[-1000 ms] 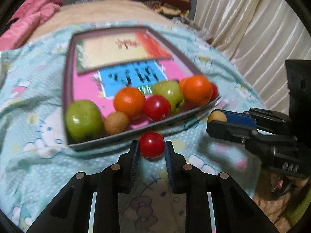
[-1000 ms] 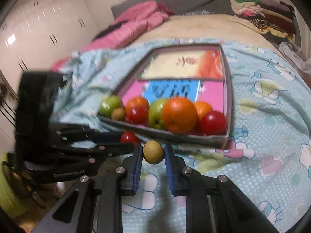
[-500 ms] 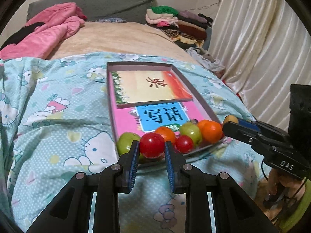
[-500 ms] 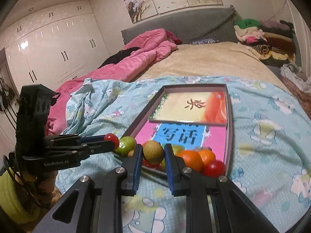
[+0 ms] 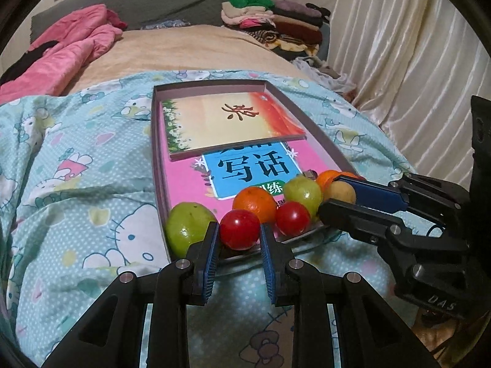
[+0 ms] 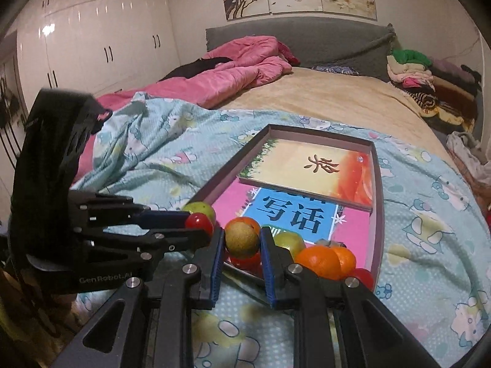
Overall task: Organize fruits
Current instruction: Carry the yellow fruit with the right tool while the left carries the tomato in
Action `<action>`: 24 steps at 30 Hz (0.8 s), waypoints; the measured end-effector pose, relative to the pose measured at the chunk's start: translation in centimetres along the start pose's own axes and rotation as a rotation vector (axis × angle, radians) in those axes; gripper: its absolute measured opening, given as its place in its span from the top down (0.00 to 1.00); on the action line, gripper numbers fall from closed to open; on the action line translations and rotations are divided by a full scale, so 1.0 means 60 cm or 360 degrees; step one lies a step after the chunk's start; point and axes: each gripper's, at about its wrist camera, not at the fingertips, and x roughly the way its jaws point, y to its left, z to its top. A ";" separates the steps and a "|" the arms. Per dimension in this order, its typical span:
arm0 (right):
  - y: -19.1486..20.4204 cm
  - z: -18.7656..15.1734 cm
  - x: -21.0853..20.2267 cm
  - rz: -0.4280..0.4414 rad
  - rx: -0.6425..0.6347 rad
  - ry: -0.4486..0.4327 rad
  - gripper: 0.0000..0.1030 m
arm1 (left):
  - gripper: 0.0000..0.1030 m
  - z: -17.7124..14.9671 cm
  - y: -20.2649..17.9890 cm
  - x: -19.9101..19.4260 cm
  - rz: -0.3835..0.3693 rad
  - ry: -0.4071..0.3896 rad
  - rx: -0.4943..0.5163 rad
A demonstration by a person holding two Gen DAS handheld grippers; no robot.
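left tool [image 5: 239, 235]: grips cherry tomato [image 5: 239, 229] | right tool [image 6: 240, 240]: grips longan [image 6: 241, 238] | both at tray [image 5: 319, 137] near edge

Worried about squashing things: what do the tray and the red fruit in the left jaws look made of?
Tray: likely cardboard, matte, with thin straight folded walls. Red fruit: glossy smooth skin with a sharp highlight; real or plastic, I cannot tell.

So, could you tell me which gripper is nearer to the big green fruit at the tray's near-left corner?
Left. The left gripper, shut on a red tomato, sits right beside the green fruit. The right gripper, holding a tan fruit, is over the tray's opposite corner.
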 end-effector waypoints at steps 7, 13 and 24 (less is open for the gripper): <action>0.006 -0.011 0.011 -0.0082 -0.0077 0.0046 0.78 | 0.74 0.002 -0.013 0.014 -0.0005 0.0015 0.0046; 0.005 -0.016 0.023 -0.0125 -0.0101 0.0073 0.78 | 0.73 0.004 -0.010 0.020 -0.0015 0.0017 0.0034; 0.009 -0.021 0.045 -0.0136 -0.0138 0.0084 0.78 | 0.72 0.005 -0.011 0.027 -0.0017 0.0027 0.0038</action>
